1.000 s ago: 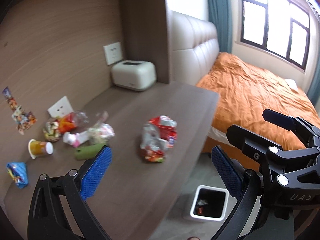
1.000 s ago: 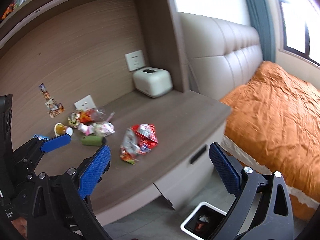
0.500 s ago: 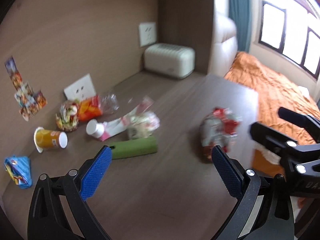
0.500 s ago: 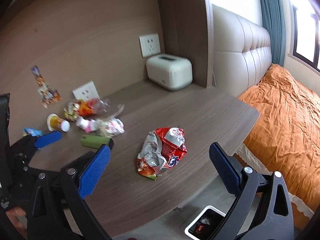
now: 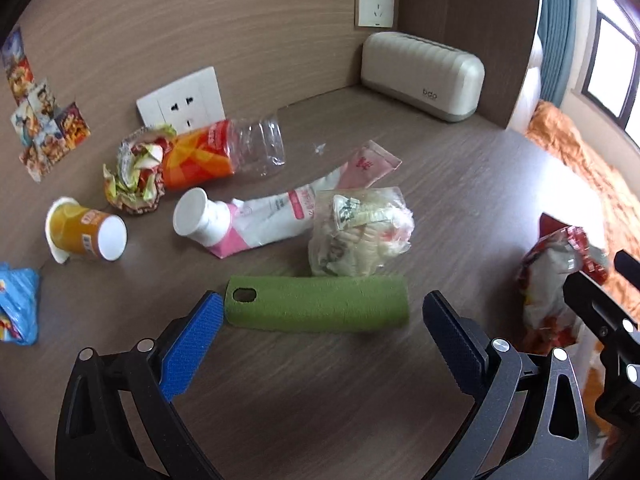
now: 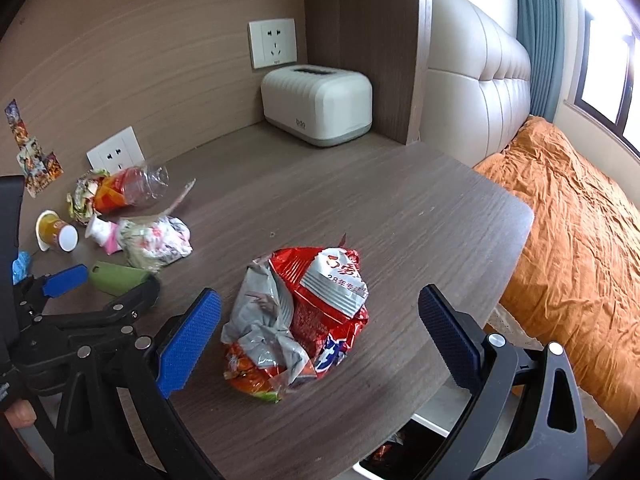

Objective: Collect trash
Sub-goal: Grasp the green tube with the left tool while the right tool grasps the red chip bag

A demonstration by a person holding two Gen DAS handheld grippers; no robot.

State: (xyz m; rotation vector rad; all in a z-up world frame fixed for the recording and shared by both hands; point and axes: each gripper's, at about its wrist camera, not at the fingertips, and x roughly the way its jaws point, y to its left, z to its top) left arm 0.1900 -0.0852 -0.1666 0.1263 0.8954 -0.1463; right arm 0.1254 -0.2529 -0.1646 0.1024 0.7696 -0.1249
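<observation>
Both tools are spread wide here, nothing held in either. The left hand-held gripper hangs low over the desk with a green foam sleeve lying crosswise right between its blue pads, the left pad just beside the sleeve's slotted end. That sleeve looks light and squashy, a soft tube that should give under pressure, so a pinch across its middle, not at the ends, looks the safest hold. Over on the other side, the right hand-held gripper brackets a crumpled red and silver snack bag near the desk's front edge. It is probably almost weightless, crackly and slick, with no firm body; I'd take it at the thick bunched centre, since a loose flap could slide out. Behind the sleeve sits more litter: a clear plastic bag of wrappers, a squeezed pink and white tube with its white cap, a crushed clear bottle with an orange label, a balled-up wrapper, a tipped orange cup and a blue packet at the far left. The cup is likely the stiffest of the lot. Below the desk edge, a white bin shows with some scraps already inside, close under the red bag.
</observation>
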